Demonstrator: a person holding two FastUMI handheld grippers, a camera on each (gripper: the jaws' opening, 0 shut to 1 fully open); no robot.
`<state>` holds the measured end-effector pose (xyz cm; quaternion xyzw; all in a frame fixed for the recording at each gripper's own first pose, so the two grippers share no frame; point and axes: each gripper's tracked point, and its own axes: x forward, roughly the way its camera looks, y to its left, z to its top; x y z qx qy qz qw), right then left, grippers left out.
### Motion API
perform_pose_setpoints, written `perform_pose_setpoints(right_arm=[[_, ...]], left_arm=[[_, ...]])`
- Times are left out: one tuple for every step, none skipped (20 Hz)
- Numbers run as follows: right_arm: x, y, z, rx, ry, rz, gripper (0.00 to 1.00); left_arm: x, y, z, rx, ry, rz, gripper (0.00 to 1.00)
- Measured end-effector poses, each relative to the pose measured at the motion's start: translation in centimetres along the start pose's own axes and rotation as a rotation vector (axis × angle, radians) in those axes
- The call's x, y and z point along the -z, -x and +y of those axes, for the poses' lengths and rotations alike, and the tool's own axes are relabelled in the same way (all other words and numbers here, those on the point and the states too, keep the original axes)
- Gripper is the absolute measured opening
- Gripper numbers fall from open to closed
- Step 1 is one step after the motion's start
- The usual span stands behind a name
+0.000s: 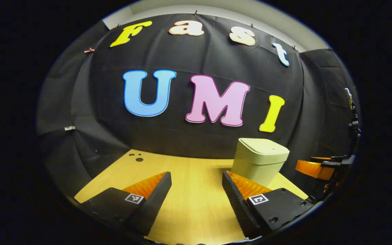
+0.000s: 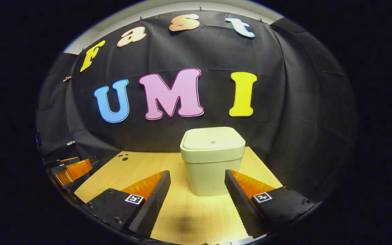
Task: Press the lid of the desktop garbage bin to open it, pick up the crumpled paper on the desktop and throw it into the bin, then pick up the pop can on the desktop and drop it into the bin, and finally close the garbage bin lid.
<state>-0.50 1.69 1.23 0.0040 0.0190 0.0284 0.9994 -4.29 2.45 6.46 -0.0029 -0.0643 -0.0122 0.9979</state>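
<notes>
While closed, bin (image 2: 212,160) faces right tongs (image 2: 197,190).

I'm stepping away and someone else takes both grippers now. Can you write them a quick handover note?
Left gripper: open, holding nothing, over the table.
Right gripper: open, holding nothing, aimed at the bin.
Bin: upright on the table near the back wall, lid shut.
Paper and can: I can't place them from these views.
Done or not: can't tell from a shut lid.
If just starting: press lid open, drop paper, drop can, close lid.
</notes>
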Motion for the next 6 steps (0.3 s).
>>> perform_pose_setpoints(right_arm=[[-0.3,-0.3,0.5,-0.019,0.001,-0.003,1.00],[-0.4,-0.5,1.0,-0.037,0.003,-0.003,1.00],[-0.5,-0.8,1.4,-0.047,0.004,-0.004,1.00],[-0.8,-0.7,1.9,-0.063,0.001,-0.009,1.00],[-1.0,-0.8,2.4,-0.077,0.002,-0.012,1.00],[-1.1,-0.9,2.8,-0.086,0.009,-0.013,1.00]], left_arm=[[0.1,0.4,0.2,-0.016,-0.003,-0.005,0.96],[0.2,0.8,0.3,-0.026,0.000,-0.007,0.96],[0.5,1.1,0.3,-0.032,0.008,-0.002,0.96],[0.7,1.3,0.5,-0.040,0.014,0.004,0.96],[0.8,1.4,0.7,-0.048,0.017,0.007,0.96],[0.8,1.5,0.9,-0.055,0.016,0.009,0.96]])
